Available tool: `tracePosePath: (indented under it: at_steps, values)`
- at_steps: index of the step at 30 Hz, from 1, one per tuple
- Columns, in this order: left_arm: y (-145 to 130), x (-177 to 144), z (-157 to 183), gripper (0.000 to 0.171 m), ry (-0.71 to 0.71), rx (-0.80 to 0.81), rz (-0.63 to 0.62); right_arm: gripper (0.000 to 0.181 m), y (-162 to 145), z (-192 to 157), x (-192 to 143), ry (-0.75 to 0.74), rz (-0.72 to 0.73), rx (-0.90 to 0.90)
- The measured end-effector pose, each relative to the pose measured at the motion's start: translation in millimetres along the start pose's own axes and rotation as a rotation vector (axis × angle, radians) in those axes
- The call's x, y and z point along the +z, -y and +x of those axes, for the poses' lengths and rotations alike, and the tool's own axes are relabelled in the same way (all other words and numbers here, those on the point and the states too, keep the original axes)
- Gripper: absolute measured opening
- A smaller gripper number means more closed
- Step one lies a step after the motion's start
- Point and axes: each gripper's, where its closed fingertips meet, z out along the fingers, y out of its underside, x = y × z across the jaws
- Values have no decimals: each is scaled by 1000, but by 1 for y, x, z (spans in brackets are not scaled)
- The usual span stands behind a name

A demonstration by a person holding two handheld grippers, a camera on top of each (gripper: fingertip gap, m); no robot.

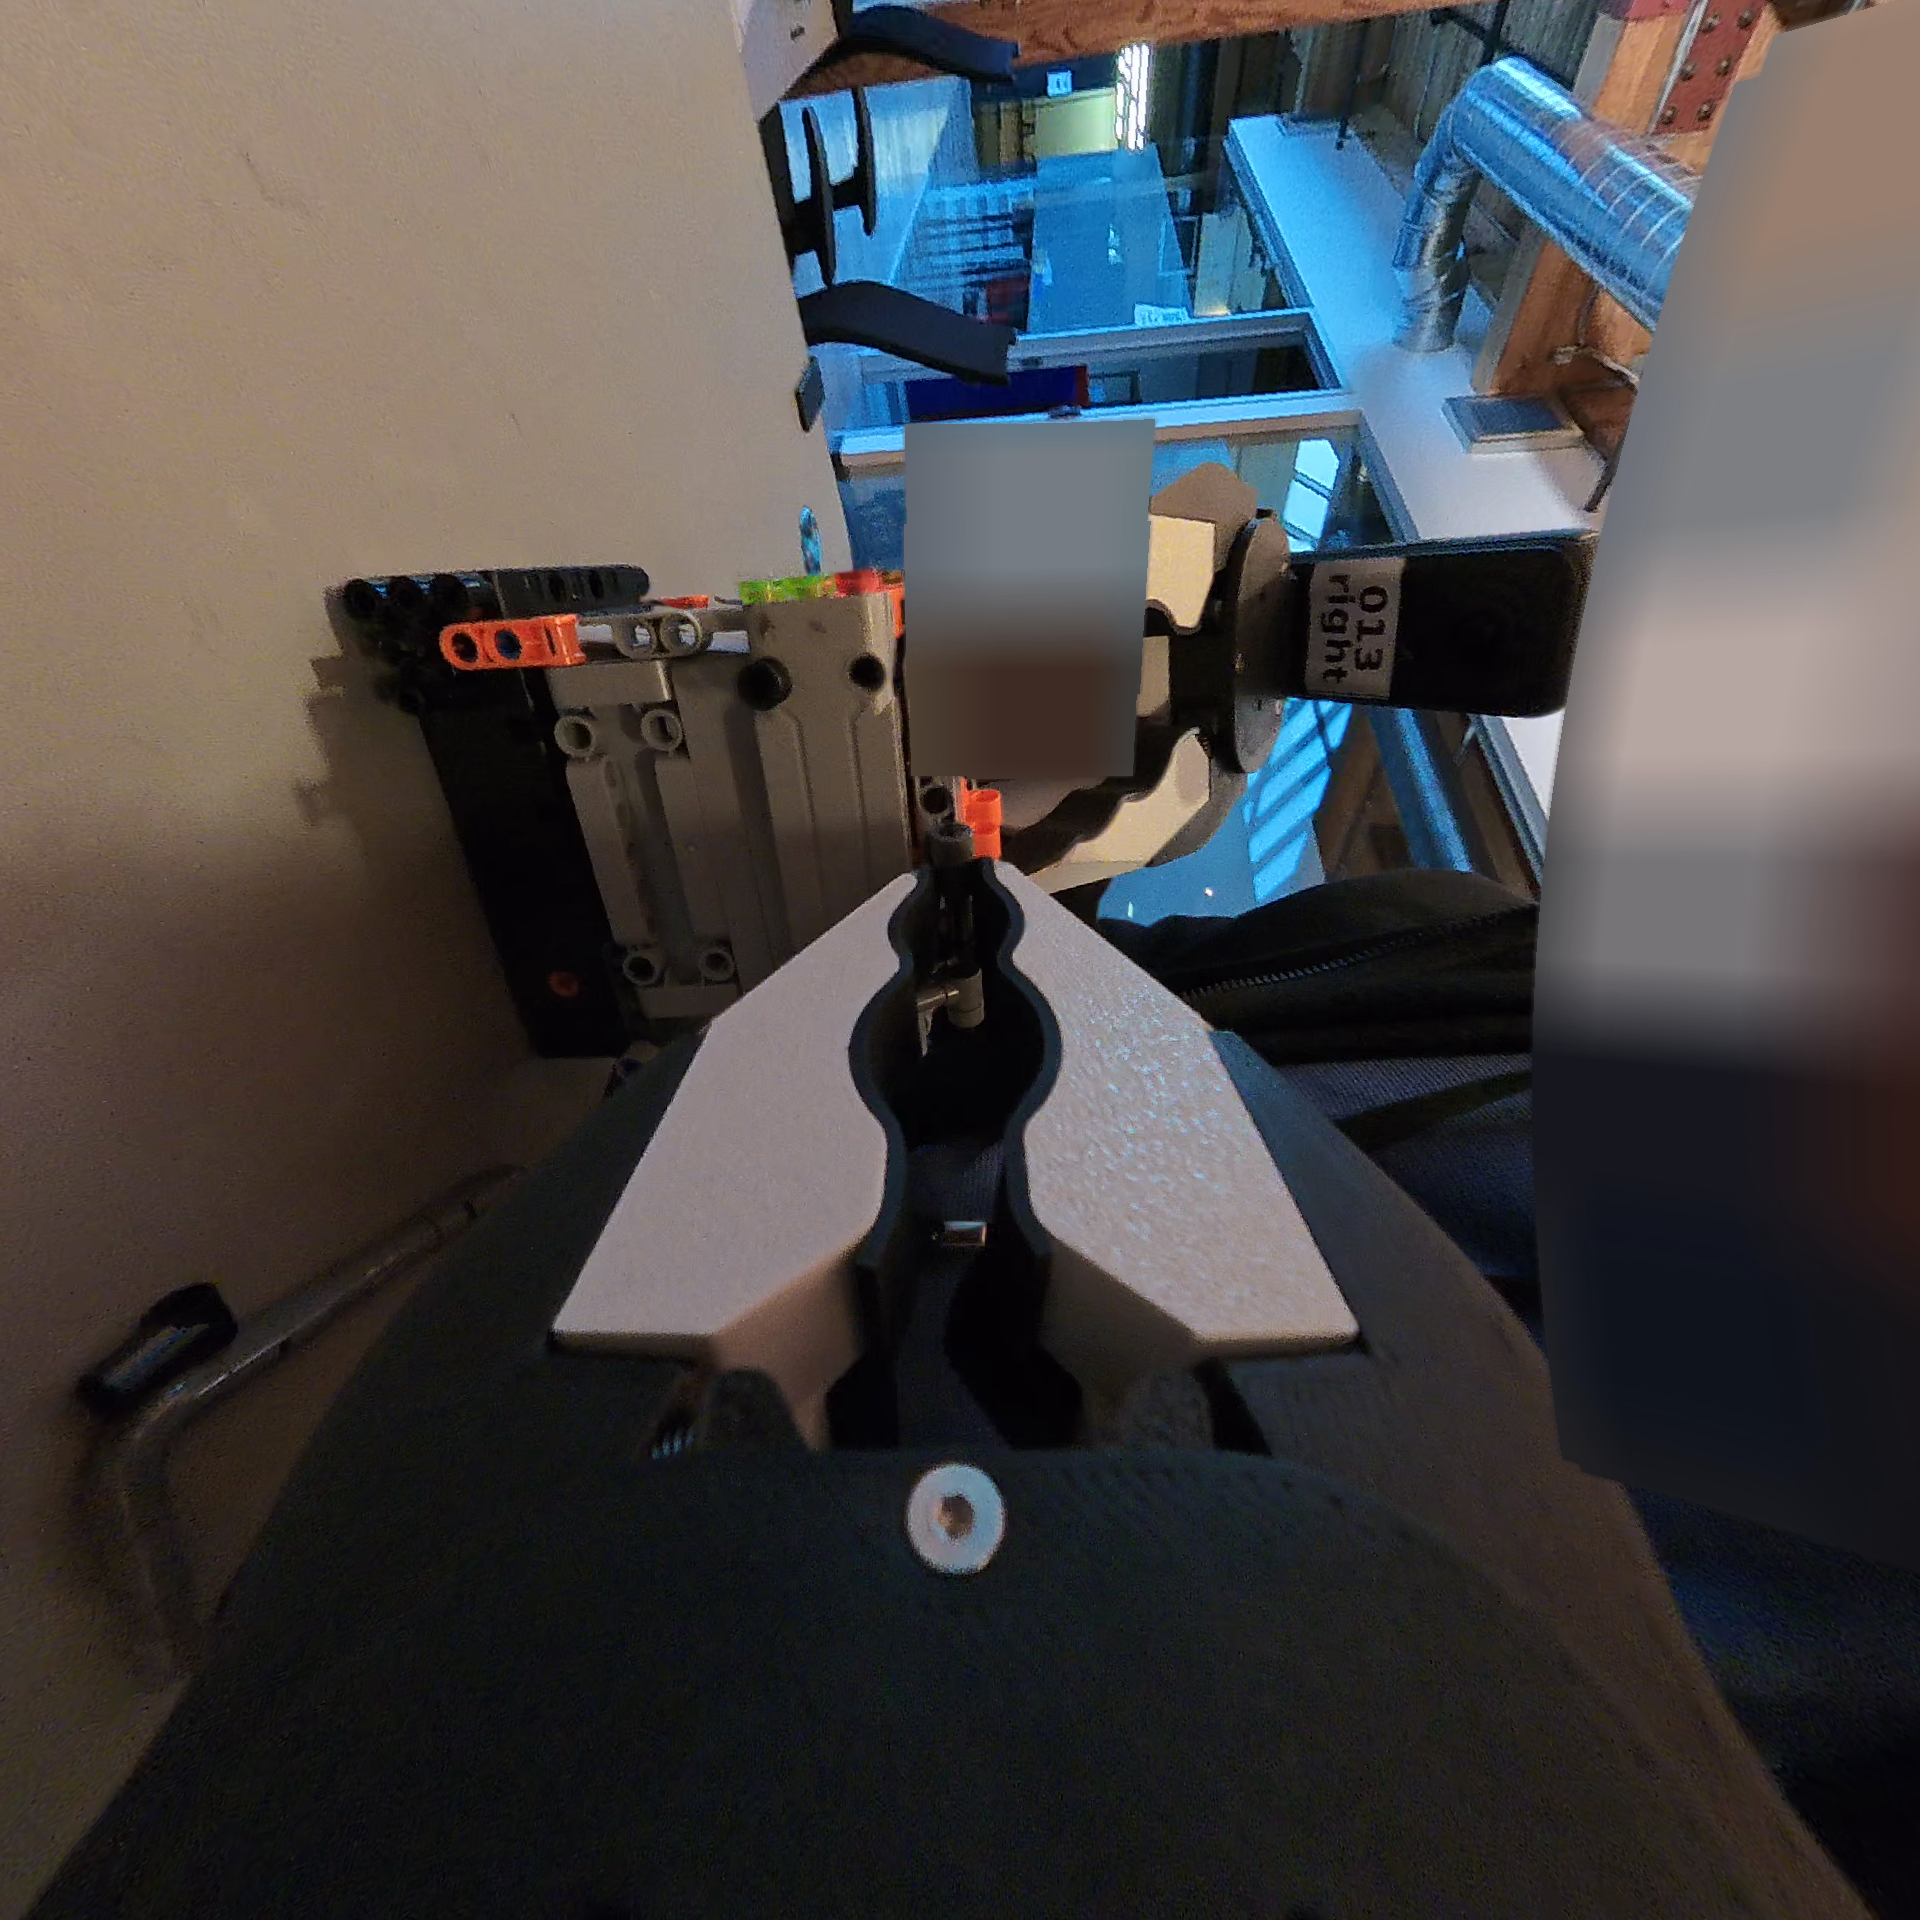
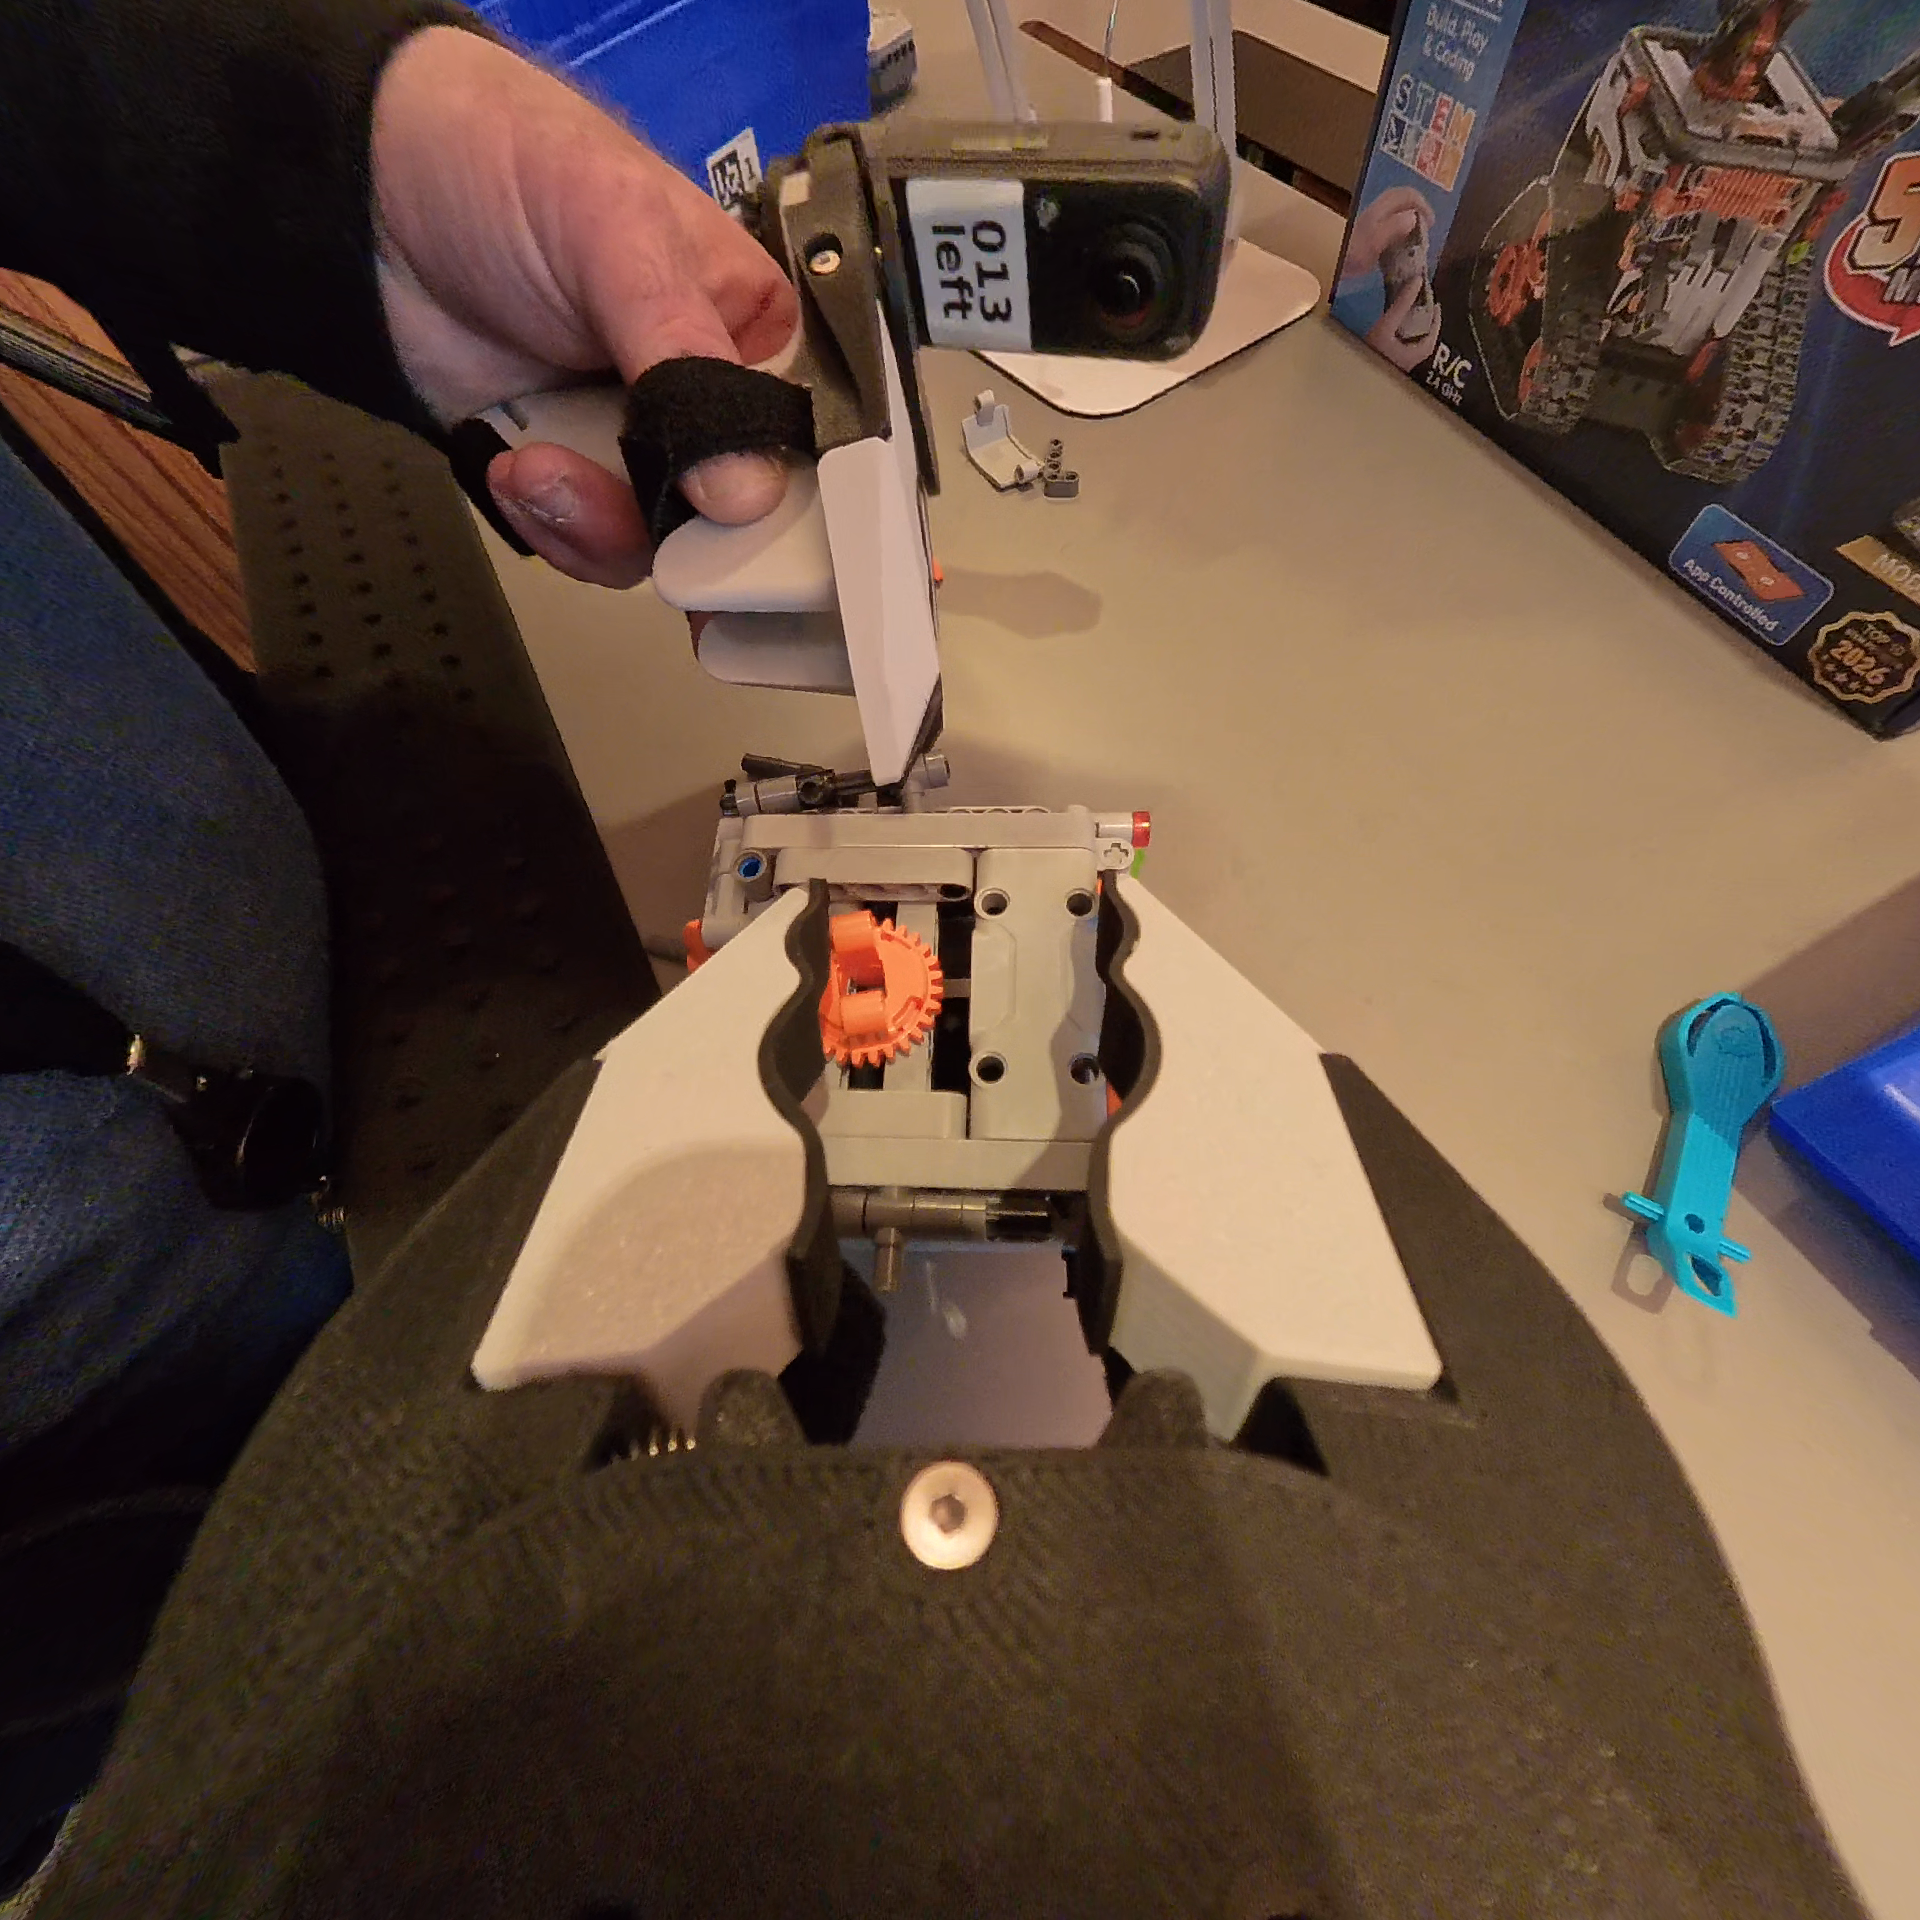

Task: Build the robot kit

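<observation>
The right gripper (image 2: 951,1023) clamped the grey brick-built assembly (image 2: 1023,997) between its fingers, an orange gear (image 2: 878,1003) beside the left pad. The left gripper (image 1: 958,940) pinched a small dark axle piece (image 1: 961,935) against the assembly's far edge, fingers nearly together. Beyond the fingertips lay the beige table (image 2: 1351,779), loose grey parts (image 2: 1013,452), a turquoise tool (image 2: 1704,1143) to the right and a printed kit box (image 2: 1662,312).
</observation>
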Motion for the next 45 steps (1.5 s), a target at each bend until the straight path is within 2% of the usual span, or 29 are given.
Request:
tracePosePath:
  at_steps: [19,28,37,45]
  values:
    - [-1,0,0,3,-120,33,-311,49,0,-1,0,14,-8,-11]
    - [-3,-1,0,2,-249,26,-428,48,-1,-1,-1,31,-9,-15]
    - [-5,0,0,2,-393,16,-404,46,-1,-2,-2,54,-3,-9]
    - [-9,1,0,3,-345,124,-388,45,-1,-3,-2,71,-5,-6]
